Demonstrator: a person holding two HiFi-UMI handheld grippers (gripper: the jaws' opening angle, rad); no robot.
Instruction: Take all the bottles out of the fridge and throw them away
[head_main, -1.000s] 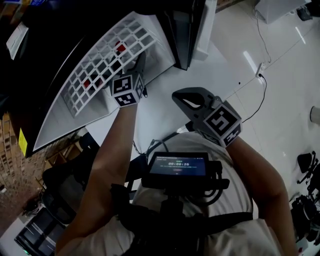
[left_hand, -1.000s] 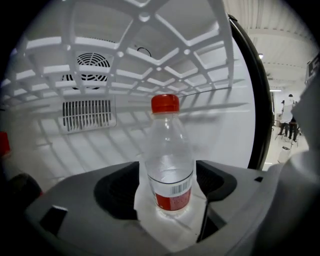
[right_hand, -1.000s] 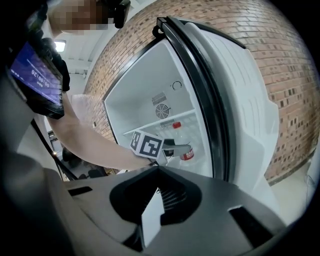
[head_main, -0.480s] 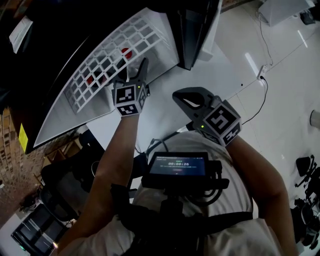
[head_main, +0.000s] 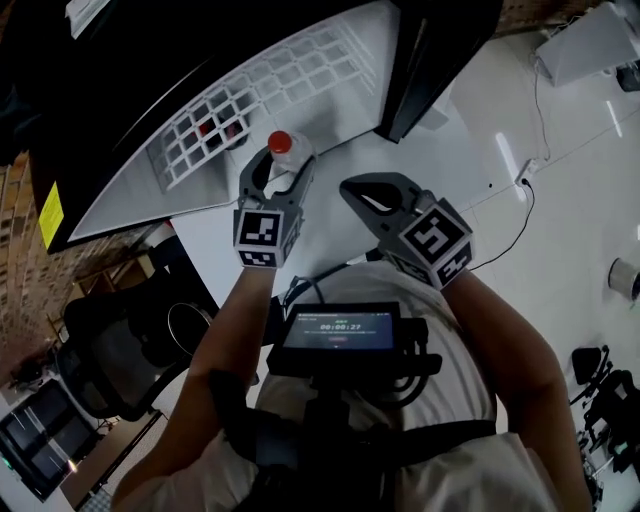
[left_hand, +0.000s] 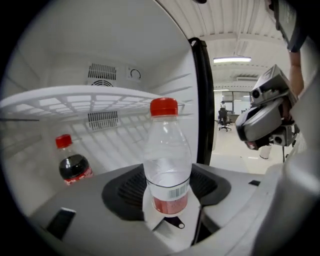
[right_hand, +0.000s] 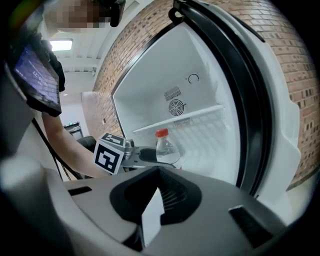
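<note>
A clear plastic bottle (head_main: 283, 148) (left_hand: 167, 160) with a red cap and a red label stands upright between the jaws of my left gripper (head_main: 278, 170) (left_hand: 167, 187), just outside the open fridge. Those jaws have just been closing and their pads now press on the bottle's lower body. From the right gripper view the same bottle (right_hand: 165, 147) shows in front of the fridge's inside. A small dark cola bottle (left_hand: 73, 162) with a red cap remains deep in the fridge, under the white wire shelf (left_hand: 90, 97) (head_main: 270, 90). My right gripper (head_main: 365, 195) (right_hand: 155, 200) hangs shut and empty to the right.
The fridge door (head_main: 440, 50) stands open at the right, its dark seal (left_hand: 202, 100) close beside the held bottle. Office chairs (head_main: 110, 350) stand at the lower left. A cable (head_main: 510, 200) runs across the white floor at the right.
The left gripper has come back out from under the wire shelf toward me, and the clear bottle is now in its jaws. The right gripper has shifted only slightly.
</note>
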